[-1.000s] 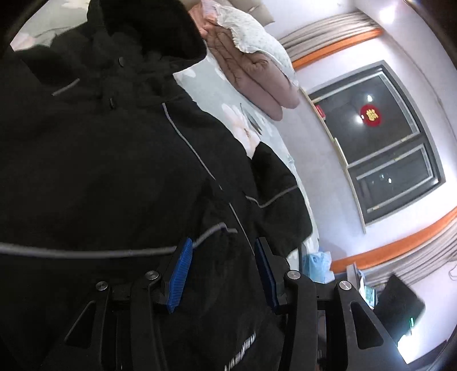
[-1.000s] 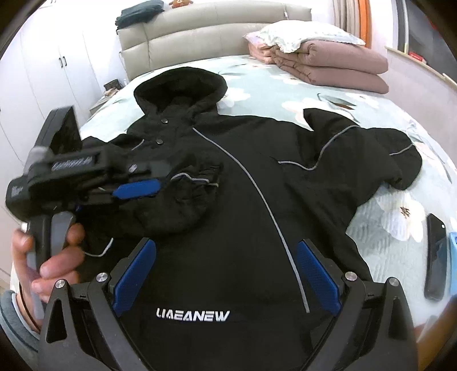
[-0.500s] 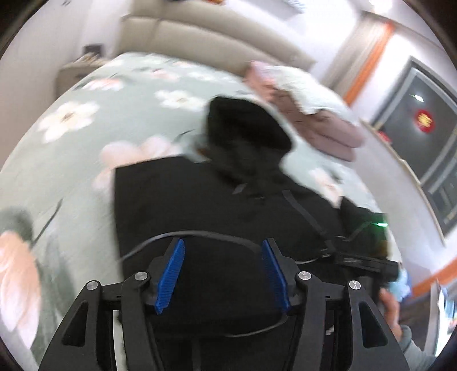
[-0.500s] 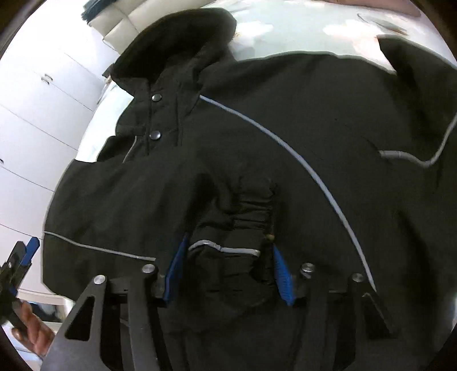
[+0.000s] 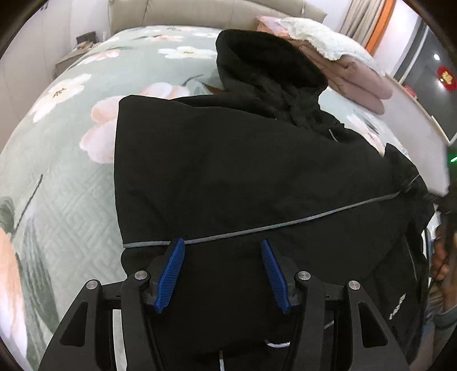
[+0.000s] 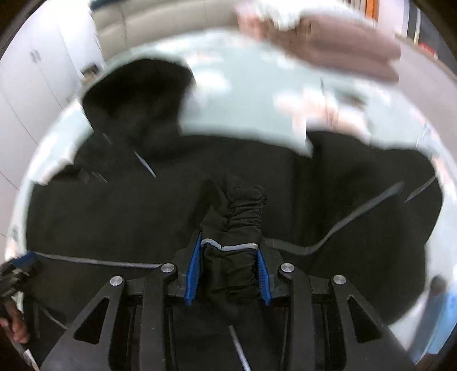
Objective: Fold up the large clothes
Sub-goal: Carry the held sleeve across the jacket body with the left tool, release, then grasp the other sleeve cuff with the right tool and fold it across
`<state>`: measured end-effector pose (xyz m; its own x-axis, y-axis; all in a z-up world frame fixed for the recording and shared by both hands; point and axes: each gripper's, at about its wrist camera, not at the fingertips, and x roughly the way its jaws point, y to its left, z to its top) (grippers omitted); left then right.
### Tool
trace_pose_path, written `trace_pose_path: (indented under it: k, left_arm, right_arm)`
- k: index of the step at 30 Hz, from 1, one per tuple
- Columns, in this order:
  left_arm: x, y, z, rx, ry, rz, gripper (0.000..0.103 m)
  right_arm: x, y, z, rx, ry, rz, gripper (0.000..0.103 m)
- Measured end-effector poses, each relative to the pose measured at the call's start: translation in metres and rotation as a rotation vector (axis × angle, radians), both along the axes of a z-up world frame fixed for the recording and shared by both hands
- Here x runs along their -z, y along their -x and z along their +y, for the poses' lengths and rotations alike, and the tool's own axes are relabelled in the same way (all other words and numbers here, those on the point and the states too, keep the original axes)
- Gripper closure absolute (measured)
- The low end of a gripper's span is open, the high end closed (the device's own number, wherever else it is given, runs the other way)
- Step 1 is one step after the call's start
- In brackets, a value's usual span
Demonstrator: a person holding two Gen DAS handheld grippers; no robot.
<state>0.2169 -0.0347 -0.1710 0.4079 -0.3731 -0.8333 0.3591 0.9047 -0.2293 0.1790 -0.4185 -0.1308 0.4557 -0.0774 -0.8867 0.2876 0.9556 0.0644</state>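
Note:
A large black hooded jacket [image 5: 242, 171] with thin grey piping lies on a floral green bedspread [image 5: 62, 177]. Its left side is folded over the body, hood [image 5: 265, 65] toward the headboard. My left gripper [image 5: 222, 256] hovers over the folded edge near the piping, jaws open, with nothing between the blue pads. In the right wrist view, my right gripper [image 6: 228, 265] is shut on the gathered sleeve cuff [image 6: 242, 217] and holds it over the jacket body [image 6: 114, 217]. That view is motion-blurred.
Folded pink-brown quilts with a white pillow [image 5: 342, 62] sit at the head of the bed, right side. A beige headboard [image 5: 200, 11] runs along the back. White wardrobes [image 6: 31, 85] stand to the left. The other gripper and hand [image 6: 14, 285] show at the left edge.
My right gripper has closed on the sleeve cuff and swung it across the jacket. My left gripper has let go and pulled back over the folded left edge.

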Motion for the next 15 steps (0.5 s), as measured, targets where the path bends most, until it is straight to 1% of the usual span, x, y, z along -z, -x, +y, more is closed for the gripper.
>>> trace_pose_path:
  k: [1,2,3,4,6,7,8,9,10,11,12,13,15]
  left_arm:
    - [-0.001,0.001,0.001,0.003,0.004,-0.001,0.046]
    - [-0.001,0.000,0.002,0.004,0.004,0.002,0.046]
    - [-0.002,0.000,0.003,0.007,0.005,0.004,0.046]
    - [-0.004,-0.001,0.004,0.009,0.011,0.001,0.046]
    - [-0.014,0.000,0.007,-0.011,0.038,-0.008,0.046]
    - [-0.023,0.001,0.007,-0.022,0.053,-0.017,0.046]
    - [-0.034,0.003,0.010,-0.040,0.087,-0.045,0.046]
    - [-0.042,0.005,0.011,-0.054,0.116,-0.074,0.046]
    - [-0.050,0.007,0.012,-0.066,0.152,-0.100,0.046]
    - [-0.053,0.007,0.011,-0.071,0.169,-0.103,0.046]
    - [-0.053,0.006,0.010,-0.075,0.179,-0.098,0.046]
    - [-0.048,0.005,0.006,-0.081,0.174,-0.085,0.046]
    - [-0.031,0.004,0.001,-0.085,0.147,-0.055,0.046]
  right_arm:
    - [0.017,0.003,-0.006,0.017,-0.016,0.024,0.063]
    - [0.024,0.008,-0.011,0.028,-0.044,0.002,0.063]
    - [0.025,0.012,-0.014,0.033,-0.063,-0.025,0.063]
    - [0.023,0.014,-0.016,0.033,-0.075,-0.026,0.063]
    - [0.016,0.014,-0.015,0.027,-0.080,-0.018,0.061]
    - [0.010,0.014,-0.013,0.023,-0.070,-0.018,0.058]
    - [-0.003,0.016,-0.005,0.005,-0.049,-0.039,0.054]
    - [-0.016,0.019,0.001,-0.019,-0.029,-0.076,0.054]
    - [-0.032,0.023,0.011,-0.052,-0.007,-0.128,0.049]
    - [-0.046,0.027,0.022,-0.082,0.012,-0.171,0.047]
    - [-0.052,0.028,0.030,-0.099,0.025,-0.189,0.047]
    - [-0.055,0.026,0.038,-0.111,0.037,-0.187,0.047]
    - [-0.045,0.021,0.047,-0.119,0.046,-0.155,0.045]
